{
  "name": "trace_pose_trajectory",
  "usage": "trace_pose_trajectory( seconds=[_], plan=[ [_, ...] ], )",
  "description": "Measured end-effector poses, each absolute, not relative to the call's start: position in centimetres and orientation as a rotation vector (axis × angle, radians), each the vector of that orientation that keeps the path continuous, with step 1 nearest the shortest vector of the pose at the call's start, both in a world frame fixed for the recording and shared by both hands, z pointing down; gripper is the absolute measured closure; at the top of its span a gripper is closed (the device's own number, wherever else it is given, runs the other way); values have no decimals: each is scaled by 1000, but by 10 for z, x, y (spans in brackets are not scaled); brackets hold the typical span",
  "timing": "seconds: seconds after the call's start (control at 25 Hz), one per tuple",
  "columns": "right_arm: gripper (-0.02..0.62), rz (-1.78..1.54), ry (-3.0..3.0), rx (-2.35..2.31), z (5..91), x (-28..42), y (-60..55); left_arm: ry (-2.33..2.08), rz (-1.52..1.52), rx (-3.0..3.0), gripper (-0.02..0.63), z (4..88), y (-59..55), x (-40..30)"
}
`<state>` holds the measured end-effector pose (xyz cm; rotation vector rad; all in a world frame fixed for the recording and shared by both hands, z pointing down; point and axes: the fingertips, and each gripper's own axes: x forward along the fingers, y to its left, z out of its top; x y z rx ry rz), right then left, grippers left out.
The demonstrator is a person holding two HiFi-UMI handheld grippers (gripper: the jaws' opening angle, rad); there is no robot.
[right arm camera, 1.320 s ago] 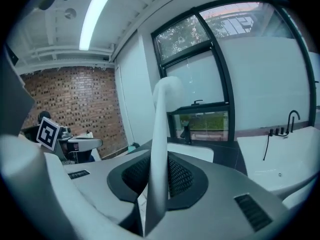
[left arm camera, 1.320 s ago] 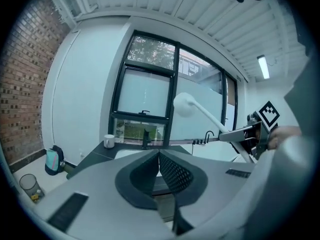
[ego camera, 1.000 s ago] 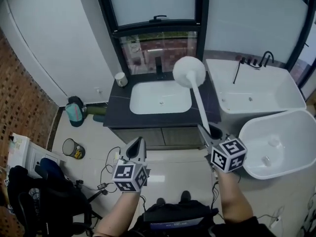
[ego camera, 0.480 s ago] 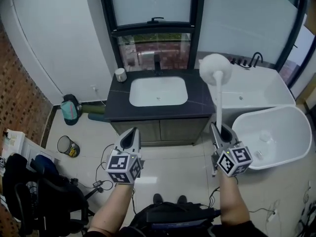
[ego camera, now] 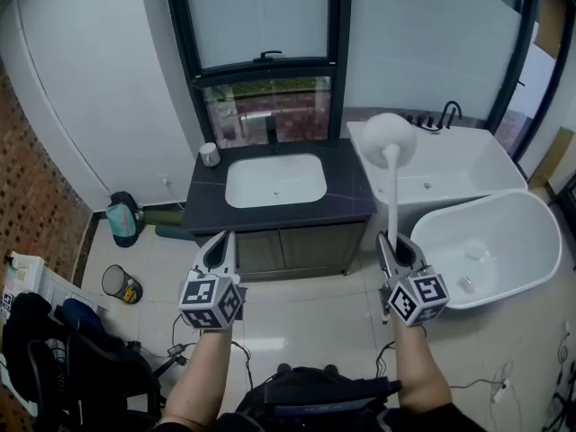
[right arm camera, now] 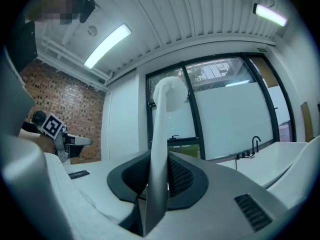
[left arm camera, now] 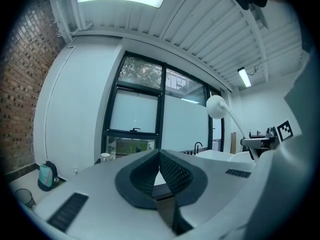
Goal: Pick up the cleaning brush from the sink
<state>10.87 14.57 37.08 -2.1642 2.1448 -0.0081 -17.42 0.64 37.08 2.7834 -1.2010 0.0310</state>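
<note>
My right gripper [ego camera: 394, 244] is shut on the long white handle of the cleaning brush [ego camera: 391, 187]. The brush points away from me, and its round white head [ego camera: 388, 139] hangs over the gap between the vanity and the bathtub. In the right gripper view the handle [right arm camera: 159, 154] rises from between the pads to the head [right arm camera: 170, 94]. My left gripper [ego camera: 220, 250] is shut with nothing in it, in front of the vanity; its pads meet in the left gripper view [left arm camera: 161, 171]. The white sink [ego camera: 275, 180] sits in the dark countertop [ego camera: 202, 207].
A white cup [ego camera: 209, 154] stands at the countertop's back left, a black faucet [ego camera: 272, 130] behind the basin. At the right are a white bathtub [ego camera: 450, 174] and a round tub [ego camera: 486, 246]. A bin [ego camera: 121, 284] and a chair [ego camera: 54, 358] stand at the left.
Both grippers have drawn back from the vanity and risen. The brush has swung right with the right gripper; its head went from over the countertop's back right corner to beside the bathtub.
</note>
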Motion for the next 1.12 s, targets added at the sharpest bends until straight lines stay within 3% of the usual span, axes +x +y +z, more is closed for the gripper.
trace_pose_trajectory(
  seconds=[1.12],
  plan=[
    [543, -25, 2137, -2197, 370, 127, 166, -1214, 67, 2756, 621, 382, 36, -166]
  ],
)
